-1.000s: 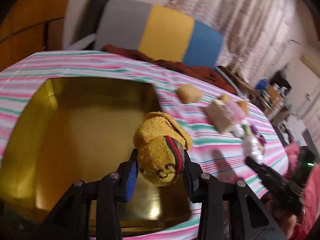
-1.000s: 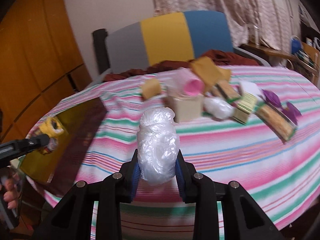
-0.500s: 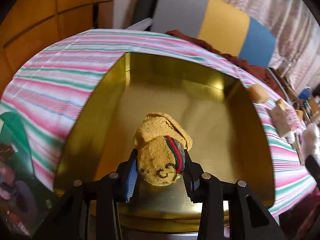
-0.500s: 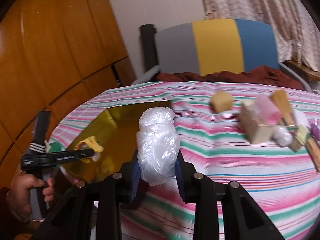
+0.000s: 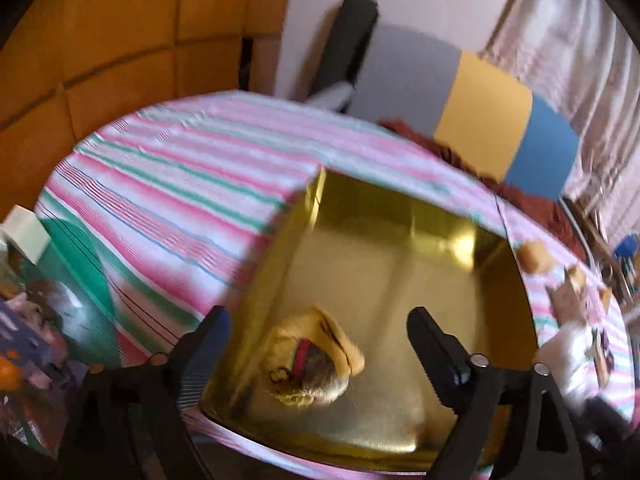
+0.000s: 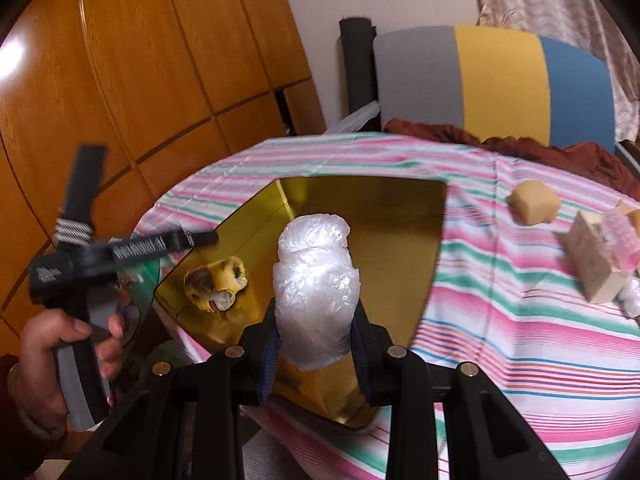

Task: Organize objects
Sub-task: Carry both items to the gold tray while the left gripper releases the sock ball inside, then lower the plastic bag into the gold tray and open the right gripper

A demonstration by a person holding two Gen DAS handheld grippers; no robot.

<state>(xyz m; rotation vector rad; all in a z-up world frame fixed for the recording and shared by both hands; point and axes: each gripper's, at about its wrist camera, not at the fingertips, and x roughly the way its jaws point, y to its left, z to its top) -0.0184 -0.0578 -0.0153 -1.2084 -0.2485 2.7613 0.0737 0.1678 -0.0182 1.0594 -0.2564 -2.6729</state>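
left wrist view: the left hand-held gripper (image 5: 316, 344) has its fingers spread wide and pinches nothing.
yellow knitted sock bundle with a red and dark band (image 5: 310, 362): lies loose on the floor of the shiny gold square tray (image 5: 400, 240), near the tray's near-left corner, between the spread fingers but touching neither; blurred.
tray: sits on the round surface under a pink, green and white striped cloth (image 5: 180, 176), at its near edge.
small tan foam block (image 5: 534, 256): on the cloth just beyond the tray's far-right corner.

right wrist view: the right hand-held gripper (image 6: 316, 344) pinches a crumpled clear plastic bag bundle (image 6: 316, 292), held upright above the tray's (image 6: 392, 236) near edge.
sock bundle (image 6: 216, 282): in the tray's left part.
left hand-held gripper (image 6: 200, 238): above the tray's left edge, held by a hand (image 6: 52, 364).
tan block (image 6: 534, 202) and beige carton (image 6: 596, 262): on the cloth (image 6: 500, 320) toward the right edge.
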